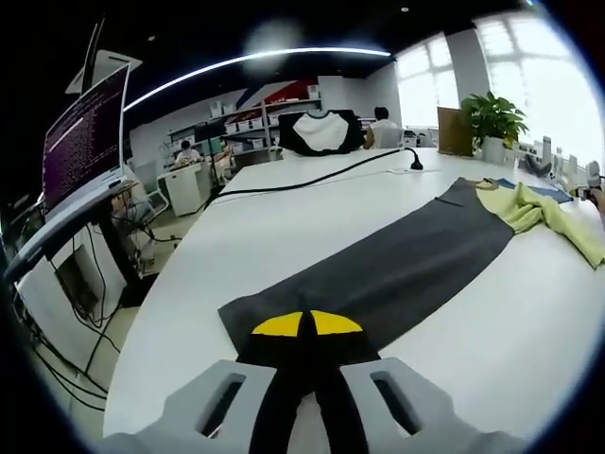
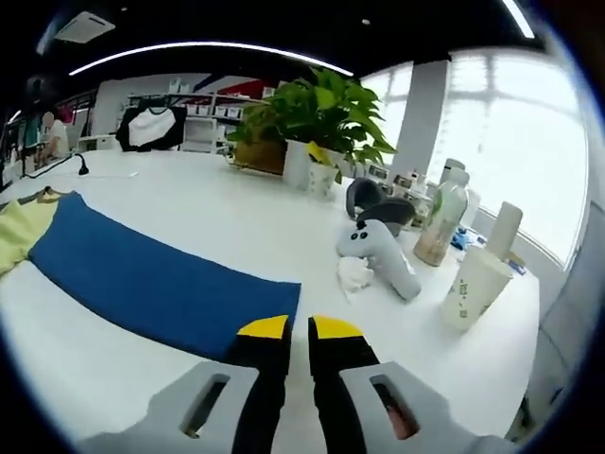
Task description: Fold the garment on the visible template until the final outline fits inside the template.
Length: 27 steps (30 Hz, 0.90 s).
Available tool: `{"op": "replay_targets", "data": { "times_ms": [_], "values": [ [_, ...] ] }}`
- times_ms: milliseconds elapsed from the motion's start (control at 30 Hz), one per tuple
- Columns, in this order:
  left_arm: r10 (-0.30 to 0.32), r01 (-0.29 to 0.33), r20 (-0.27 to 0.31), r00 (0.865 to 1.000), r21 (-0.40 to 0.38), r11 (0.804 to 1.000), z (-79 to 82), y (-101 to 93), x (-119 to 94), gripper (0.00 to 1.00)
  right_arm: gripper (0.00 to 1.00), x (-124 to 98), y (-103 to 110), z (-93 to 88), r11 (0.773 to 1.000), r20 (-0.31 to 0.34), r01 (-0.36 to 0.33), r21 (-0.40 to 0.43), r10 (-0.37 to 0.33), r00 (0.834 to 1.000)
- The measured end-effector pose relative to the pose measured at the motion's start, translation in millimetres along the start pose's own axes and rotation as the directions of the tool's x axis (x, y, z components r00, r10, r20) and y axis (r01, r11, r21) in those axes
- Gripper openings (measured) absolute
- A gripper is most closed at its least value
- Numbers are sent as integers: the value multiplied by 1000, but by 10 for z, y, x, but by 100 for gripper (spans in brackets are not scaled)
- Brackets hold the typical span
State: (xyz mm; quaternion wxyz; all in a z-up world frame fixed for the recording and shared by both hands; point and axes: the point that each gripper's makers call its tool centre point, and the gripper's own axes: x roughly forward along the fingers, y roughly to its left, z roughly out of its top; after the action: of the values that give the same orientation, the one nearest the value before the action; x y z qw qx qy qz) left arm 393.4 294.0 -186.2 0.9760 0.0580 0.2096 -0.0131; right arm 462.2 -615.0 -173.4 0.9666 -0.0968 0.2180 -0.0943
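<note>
A yellow garment (image 1: 544,213) lies crumpled on the white table (image 1: 284,227), at the far end of a long dark grey mat (image 1: 397,265). My left gripper (image 1: 305,324) is shut, and its yellow tips meet over the near end of that mat. I cannot tell whether any cloth is between them. In the right gripper view the garment (image 2: 21,227) peeks in at the left edge, beside a blue mat (image 2: 151,279). My right gripper (image 2: 300,327) hovers by the blue mat's near corner, jaws a narrow gap apart with nothing between them.
A potted plant (image 2: 321,113), a white controller (image 2: 383,255), a bottle (image 2: 442,222) and a paper cup (image 2: 473,288) crowd the table's window side. A black cable (image 1: 321,175) crosses the far tabletop. A monitor (image 1: 85,132) stands off the table's left edge.
</note>
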Motion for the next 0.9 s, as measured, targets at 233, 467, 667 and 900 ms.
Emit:
{"op": "replay_targets", "data": {
  "times_ms": [233,467,667,900],
  "values": [
    [1,-1,4,1000,-4,1000,0,0,0,1,6,-21,-6,9,1000,5,-10,27,10,1000],
    [-15,15,-4,1000,-33,999,3,11,3,1,11,-87,178,169,998,69,-60,11,60,996],
    [-15,14,-38,999,-24,1000,13,14,11,1,13,-142,406,317,993,93,-111,-47,115,989],
    [-20,19,-41,999,-18,1000,9,9,8,1,16,-313,590,562,989,173,-131,-74,142,975]
  ]
}}
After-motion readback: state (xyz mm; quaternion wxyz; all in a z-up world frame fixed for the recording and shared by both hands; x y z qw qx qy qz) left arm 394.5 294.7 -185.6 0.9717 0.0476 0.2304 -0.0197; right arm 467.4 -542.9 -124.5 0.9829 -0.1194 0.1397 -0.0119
